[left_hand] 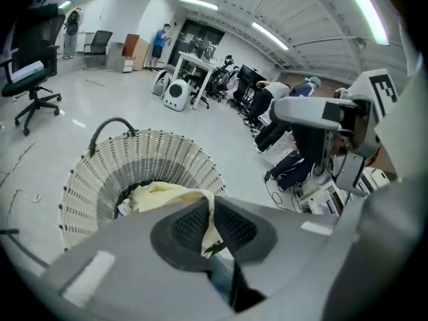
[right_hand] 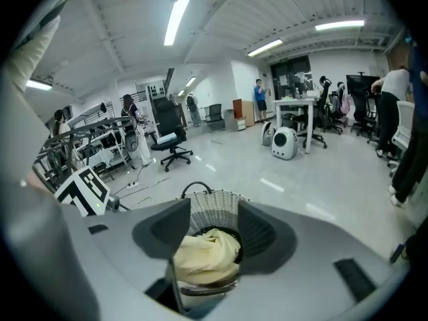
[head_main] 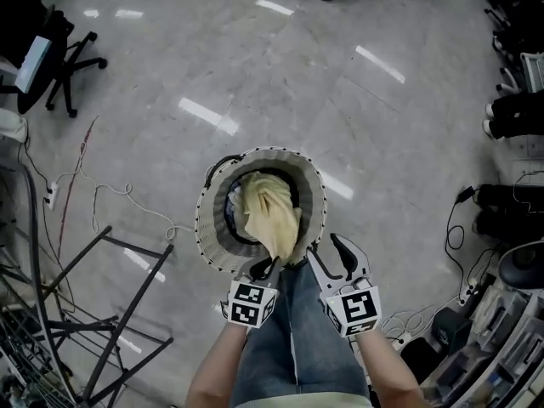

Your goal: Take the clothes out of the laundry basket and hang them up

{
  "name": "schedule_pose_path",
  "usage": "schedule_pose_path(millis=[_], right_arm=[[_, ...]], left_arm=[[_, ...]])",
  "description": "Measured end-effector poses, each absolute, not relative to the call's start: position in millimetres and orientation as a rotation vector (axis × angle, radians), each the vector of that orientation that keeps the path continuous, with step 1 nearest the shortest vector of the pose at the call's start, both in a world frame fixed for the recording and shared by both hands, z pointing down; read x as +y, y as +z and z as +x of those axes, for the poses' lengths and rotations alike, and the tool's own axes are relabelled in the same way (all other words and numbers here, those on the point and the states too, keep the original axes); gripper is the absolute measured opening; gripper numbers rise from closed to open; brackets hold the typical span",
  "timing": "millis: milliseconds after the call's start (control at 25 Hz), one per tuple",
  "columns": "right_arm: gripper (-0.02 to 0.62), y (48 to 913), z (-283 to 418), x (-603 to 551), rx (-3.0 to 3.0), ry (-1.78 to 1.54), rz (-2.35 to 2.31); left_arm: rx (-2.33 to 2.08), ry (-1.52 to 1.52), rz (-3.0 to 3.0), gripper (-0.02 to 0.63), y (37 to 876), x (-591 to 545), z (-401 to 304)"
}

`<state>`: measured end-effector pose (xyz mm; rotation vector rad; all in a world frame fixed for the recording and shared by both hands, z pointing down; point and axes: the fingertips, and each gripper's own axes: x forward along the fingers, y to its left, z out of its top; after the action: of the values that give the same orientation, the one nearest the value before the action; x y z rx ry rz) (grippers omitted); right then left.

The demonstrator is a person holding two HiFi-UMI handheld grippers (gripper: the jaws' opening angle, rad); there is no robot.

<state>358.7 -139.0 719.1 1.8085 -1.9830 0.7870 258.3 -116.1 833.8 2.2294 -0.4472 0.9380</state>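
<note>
**Left gripper (head_main: 270, 266) clamped on the yellow garment (head_main: 270, 215) above the laundry basket (head_main: 208, 228)**
Its jaws pinch a fold, and the rest of the cloth trails into the basket. The right gripper (head_main: 330, 252), at the basket's near rim, has its jaws partly apart and its pads press nothing.

Blue jeans (head_main: 293, 338), perhaps a pale shirt hem (head_main: 302, 400). Left gripper (head_main: 265, 269) and right gripper (head_main: 331, 257): grey shells, black ribbed pads (left_hand: 189, 227), each with a white cube (head_main: 251, 303) bearing black square markers.

We see a crumpled pale yellow garment (head_main: 270, 215) rising from the round white slatted laundry basket (head_main: 202, 224) on the floor, one end pinched in our left tool (head_main: 267, 267), darker clothes beneath.
</note>
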Motion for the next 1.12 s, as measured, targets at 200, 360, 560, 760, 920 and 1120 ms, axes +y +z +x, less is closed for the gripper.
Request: schedule_pose_path(millis=[200, 360, 560, 760, 920, 1120], right_arm=[[0.225, 674.2, 331.0, -129.6, -2.016, 0.747, 1.808], [0.225, 638.5, 306.0, -127.9, -2.060, 0.636, 1.734], [0.206, 598.0, 270.1, -125.9, -2.129, 0.492, 1.572], [0.193, 570.2, 225.3, -108.6, -2.193, 0.355, 1.351], [0.191, 564.4, 194.0, -101.4, -2.231, 0.229, 1.111], [0.173, 555.3, 143.5, -102.1, -2.332, 0.075, 0.808]], left_arm=[[-0.490, 0.902, 2.320, 0.031, 768.7, -118.2, 232.8], [-0.522, 0.886, 2.414, 0.031, 715.0, -112.8, 209.9], [-0.540, 0.841, 2.497, 0.031, 645.2, -97.9, 177.2], [-0.582, 0.770, 2.598, 0.031, 567.4, -82.8, 145.5], [-0.681, 0.711, 2.639, 0.031, 517.0, -73.1, 111.3], [-0.782, 0.625, 2.696, 0.031, 457.7, -50.1, 74.6]])
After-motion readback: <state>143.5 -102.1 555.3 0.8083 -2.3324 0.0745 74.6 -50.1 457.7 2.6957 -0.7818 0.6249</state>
